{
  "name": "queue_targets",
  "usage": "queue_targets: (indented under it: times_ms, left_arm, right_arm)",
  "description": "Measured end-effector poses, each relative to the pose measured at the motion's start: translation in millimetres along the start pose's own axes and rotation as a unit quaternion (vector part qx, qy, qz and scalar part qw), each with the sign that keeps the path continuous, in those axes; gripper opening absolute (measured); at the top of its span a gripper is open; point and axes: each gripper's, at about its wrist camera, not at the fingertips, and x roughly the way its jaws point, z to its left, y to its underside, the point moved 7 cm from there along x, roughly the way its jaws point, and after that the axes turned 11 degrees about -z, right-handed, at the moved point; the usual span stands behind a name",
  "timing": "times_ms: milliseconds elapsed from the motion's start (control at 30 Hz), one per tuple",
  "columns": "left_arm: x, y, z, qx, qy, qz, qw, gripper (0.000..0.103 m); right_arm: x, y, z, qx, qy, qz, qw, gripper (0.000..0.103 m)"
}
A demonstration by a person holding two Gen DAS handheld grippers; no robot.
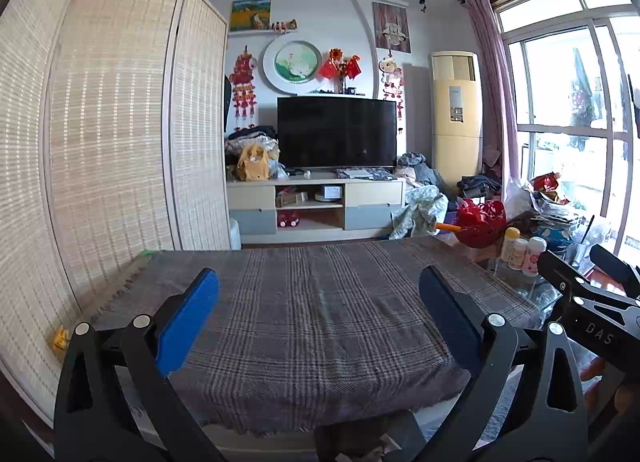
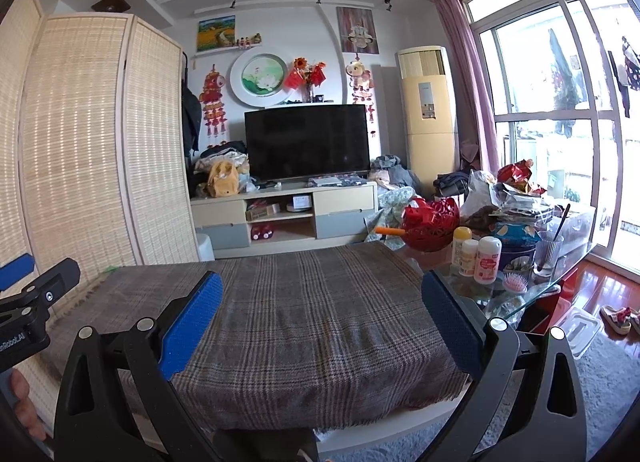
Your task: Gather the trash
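My left gripper (image 1: 320,282) is open and empty, held above a table draped with a grey plaid cloth (image 1: 312,326). My right gripper (image 2: 322,286) is open and empty too, over the same cloth (image 2: 304,322). The right gripper's body shows at the right edge of the left wrist view (image 1: 588,294); the left gripper's body shows at the left edge of the right wrist view (image 2: 28,302). The bare cloth shows no trash. Crumpled white paper (image 1: 384,446) lies on the floor below the table's near edge.
A glass side table (image 2: 532,290) to the right holds bottles (image 2: 476,254), a red basket (image 2: 432,226), a glass cup (image 2: 550,250), a hairbrush and piled wrappers (image 2: 516,186). A bamboo screen (image 1: 112,122) stands left. A TV (image 1: 336,132) on a cabinet is behind. A plastic lid (image 2: 580,326) and slippers lie on the floor.
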Motion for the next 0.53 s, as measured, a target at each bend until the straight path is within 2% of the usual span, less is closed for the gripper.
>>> queue_targets:
  times_ms: [533]
  left_arm:
    - [2.1, -2.7, 2.0, -0.009, 0.006, -0.003, 0.9999, 0.095]
  right_arm:
    - [2.9, 5.2, 0.2, 0.004, 0.001, 0.005, 1.0, 0.1]
